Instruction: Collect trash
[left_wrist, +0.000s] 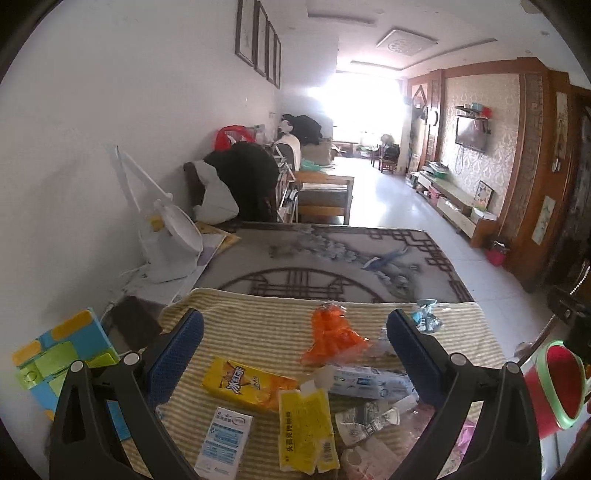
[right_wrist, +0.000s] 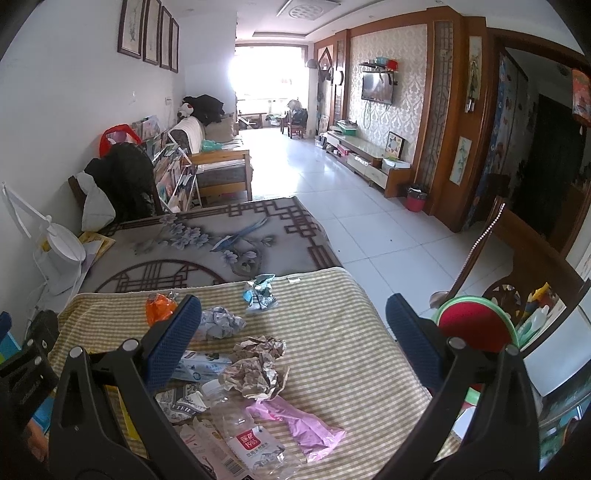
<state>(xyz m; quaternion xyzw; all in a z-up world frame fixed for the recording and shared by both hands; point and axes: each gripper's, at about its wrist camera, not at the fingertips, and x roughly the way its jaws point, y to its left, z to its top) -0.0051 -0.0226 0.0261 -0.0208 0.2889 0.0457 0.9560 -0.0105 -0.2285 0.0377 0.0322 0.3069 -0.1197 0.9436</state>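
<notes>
Trash lies scattered on a yellow-striped cloth (left_wrist: 258, 325) (right_wrist: 332, 332). In the left wrist view I see a yellow drink carton (left_wrist: 247, 382), a yellow packet (left_wrist: 306, 428), an orange wrapper (left_wrist: 332, 336), a white-blue sachet (left_wrist: 225, 443) and a long white-blue wrapper (left_wrist: 369, 380). My left gripper (left_wrist: 295, 350) hangs open above them, holding nothing. In the right wrist view a crumpled foil wad (right_wrist: 255, 365), a pink plastic bag (right_wrist: 299, 424), a flattened clear bottle (right_wrist: 247, 435) and crumpled paper (right_wrist: 221, 323) lie under my open, empty right gripper (right_wrist: 295, 332).
A red bin with a green rim (left_wrist: 561, 384) (right_wrist: 476, 325) stands at the table's right edge. A white desk lamp (left_wrist: 173, 236) and colourful box (left_wrist: 59, 365) sit left. A wooden chair (right_wrist: 517, 258) stands right, with tiled floor beyond.
</notes>
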